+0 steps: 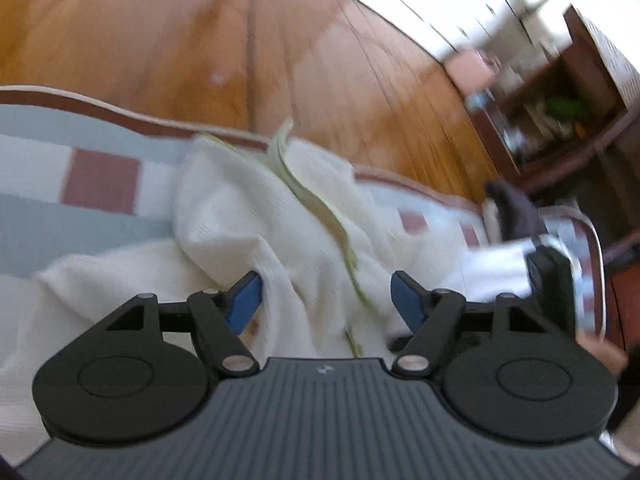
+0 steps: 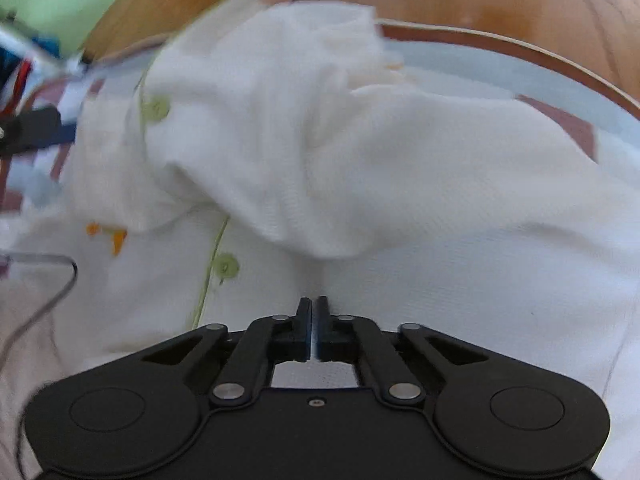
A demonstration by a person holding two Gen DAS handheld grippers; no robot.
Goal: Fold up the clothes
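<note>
A white knitted garment [image 1: 240,208] with a pale green edge trim [image 1: 304,192] lies rumpled on a patterned bed cover [image 1: 100,176]. My left gripper [image 1: 326,284] hovers over it, open, its blue pads wide apart with cloth below but nothing pinched. In the right wrist view the same garment [image 2: 440,200] fills the frame, with green buttons [image 2: 226,267] and a small orange motif [image 2: 116,236]. A bunched fold [image 2: 300,140] lies across its middle. My right gripper [image 2: 314,304] points steeply down into the cloth, shut, with only a pale sliver of fabric between its pads.
The cover [image 2: 560,80] is pale blue and white with dull red squares and a red-brown border. Beyond it is a wooden floor [image 1: 200,40] and a dark shelf unit [image 1: 560,112]. A grey cable [image 2: 60,280] lies at the left, and a green object [image 2: 60,0] sits at the far corner.
</note>
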